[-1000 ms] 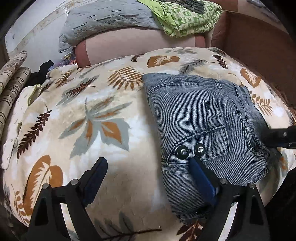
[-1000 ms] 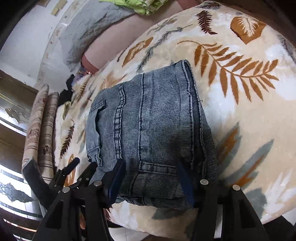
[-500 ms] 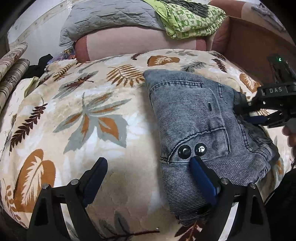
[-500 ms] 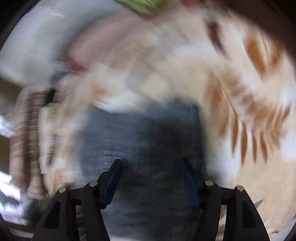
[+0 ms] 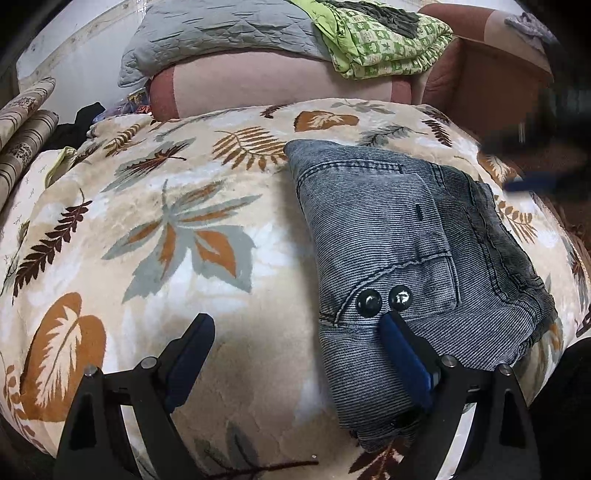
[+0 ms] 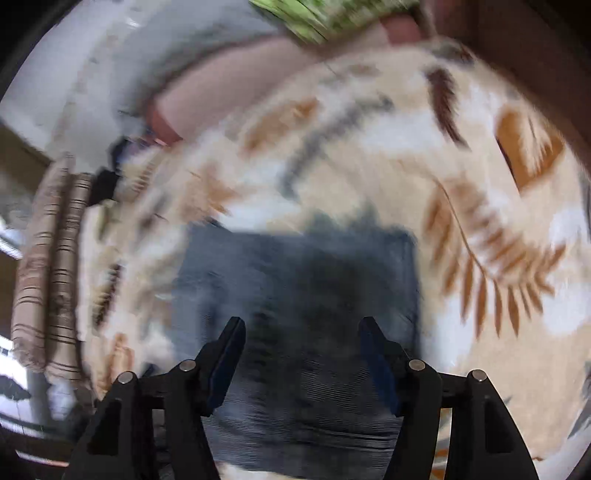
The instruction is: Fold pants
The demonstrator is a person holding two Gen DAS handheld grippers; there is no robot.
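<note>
Pants (image 5: pixel 399 254) folded on leaf-print blanket (image 5: pixel 184 236), sofa (image 5: pixel 258 81) behind

Jeans (image 5: pixel 399 236) folded into a compact stack on the leaf-print blanket (image 5: pixel 177 229), two dark buttons (image 5: pixel 384 300) facing up near the close edge. Left tool (image 5: pixel 295 332) jaws wide apart: right finger (image 5: pixel 404 356) over the jeans just below the buttons, left finger (image 5: pixel 192 354) over bare blanket. Blurred dark shape with a blue bit at far right, can't identify. Grey quilt (image 5: pixel 221 33) and green cloth (image 5: pixel 384 40) at the back.
</note>
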